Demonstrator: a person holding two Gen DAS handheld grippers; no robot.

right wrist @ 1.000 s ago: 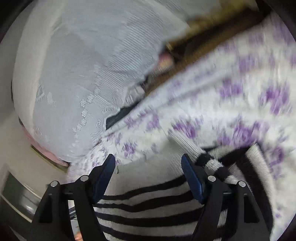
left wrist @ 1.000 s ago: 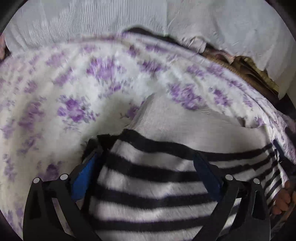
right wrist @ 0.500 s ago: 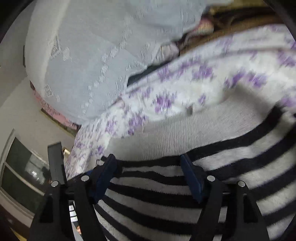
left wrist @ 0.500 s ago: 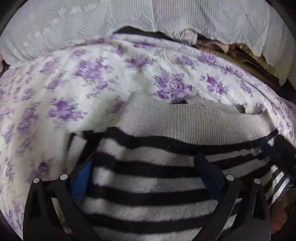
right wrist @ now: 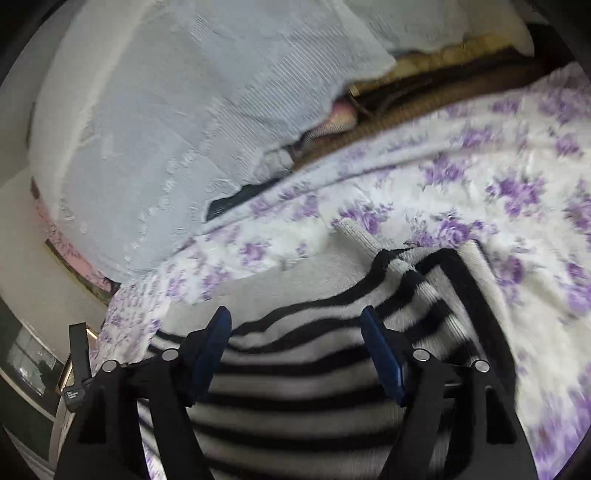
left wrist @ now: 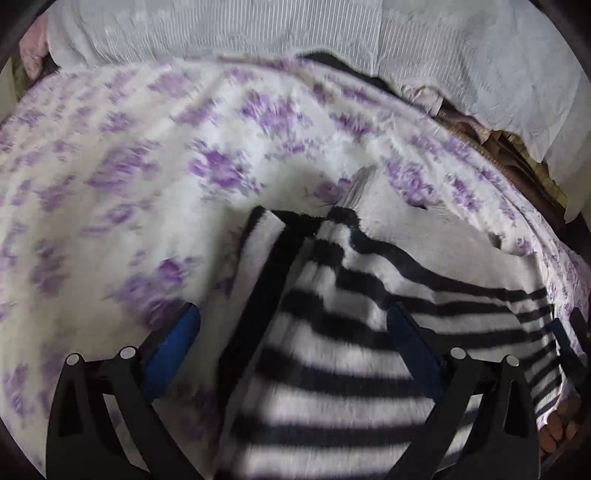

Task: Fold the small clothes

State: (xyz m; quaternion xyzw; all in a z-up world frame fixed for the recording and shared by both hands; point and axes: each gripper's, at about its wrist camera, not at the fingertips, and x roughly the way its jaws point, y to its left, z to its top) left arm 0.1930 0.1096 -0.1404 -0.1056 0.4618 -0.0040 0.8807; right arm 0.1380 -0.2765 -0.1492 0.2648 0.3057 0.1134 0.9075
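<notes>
A black-and-white striped sweater with a plain grey upper part lies on a white blanket with purple flowers. One sleeve is folded in along the sweater's left edge. My left gripper hovers open over the stripes, with its left finger above the blanket beside the sleeve. In the right wrist view the sweater fills the bottom. My right gripper stands open just above it, both blue pads apart and pressing nothing.
Pale ribbed cloths are heaped along the far side of the blanket. Brown woven material shows between them and the blanket. A person's fingers rest at the sweater's lower right corner.
Both grippers swung sideways across the sweater and came back. The left gripper's left finger now hangs over the blanket beside the sleeve. Both pairs of jaws stayed apart.
</notes>
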